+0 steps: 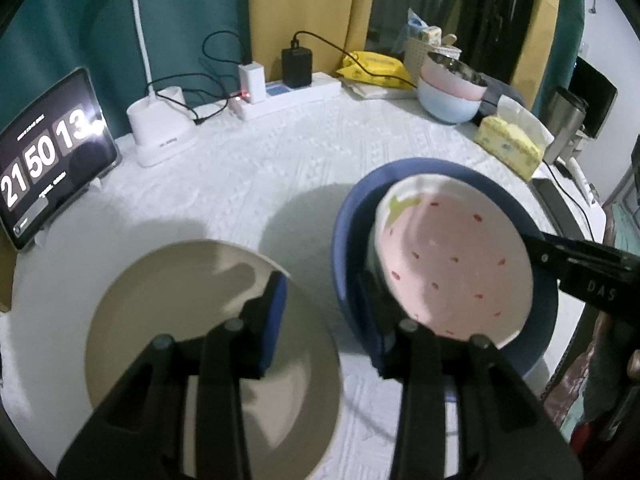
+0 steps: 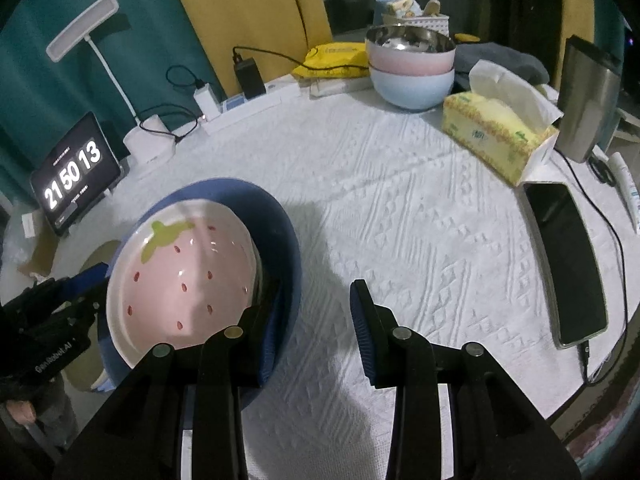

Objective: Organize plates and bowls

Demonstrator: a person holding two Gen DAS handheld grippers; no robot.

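Left tool [image 1: 324,320]: fingers spread, one over beige plate [image 1: 160,320], other at near rim of blue plate [image 1: 348,216]; I see no pinch. Right tool [image 2: 316,312]: spread wide, left finger tucked against strawberry plate [image 2: 180,280] edge, right finger over bare surface [image 2: 420,220]. Strawberry plate sits tilted inside blue plate, I judge mid-stacking. Beige plate just left of blue plate. Stacked bowls [image 2: 412,68] well behind blue plate, by tissue box [image 2: 496,136].
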